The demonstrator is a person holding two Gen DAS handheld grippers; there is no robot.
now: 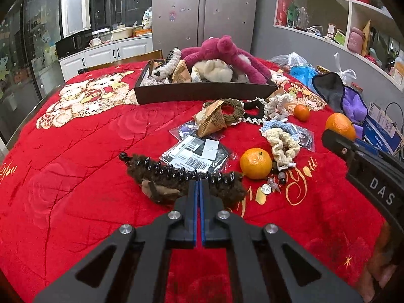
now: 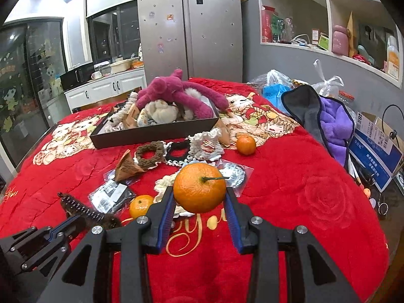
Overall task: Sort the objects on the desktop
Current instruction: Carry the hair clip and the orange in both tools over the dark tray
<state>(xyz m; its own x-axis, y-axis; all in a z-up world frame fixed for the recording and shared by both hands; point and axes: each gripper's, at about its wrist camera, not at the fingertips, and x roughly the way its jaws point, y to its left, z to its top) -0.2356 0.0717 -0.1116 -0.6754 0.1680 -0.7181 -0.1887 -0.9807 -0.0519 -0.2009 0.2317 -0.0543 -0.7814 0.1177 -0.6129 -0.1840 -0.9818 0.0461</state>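
A brown fuzzy hair clip (image 1: pixel 161 176) with black teeth sits low over the red tablecloth (image 1: pixel 75 164), and my left gripper (image 1: pixel 199 185) is shut on its right end. In the right wrist view the same clip (image 2: pixel 83 210) shows at lower left with the left gripper (image 2: pixel 73 223) on it. My right gripper (image 2: pixel 199 190) is shut on a large orange (image 2: pixel 199 184) with a short stem, held above the cloth. The left wrist view shows that orange (image 1: pixel 341 125) at the right edge. Two smaller oranges (image 1: pixel 255 162) (image 1: pixel 301 112) rest on the cloth.
A dark tray (image 1: pixel 202 92) at the back holds a pink plush toy (image 1: pixel 227 50), pale plush toys and hair clips. Scrunchies (image 1: pixel 282 146), a paper cone (image 1: pixel 210 122) and bagged items (image 1: pixel 197 155) lie mid-table. Cloths (image 2: pixel 335 123) and a box (image 2: pixel 376 151) crowd the right side.
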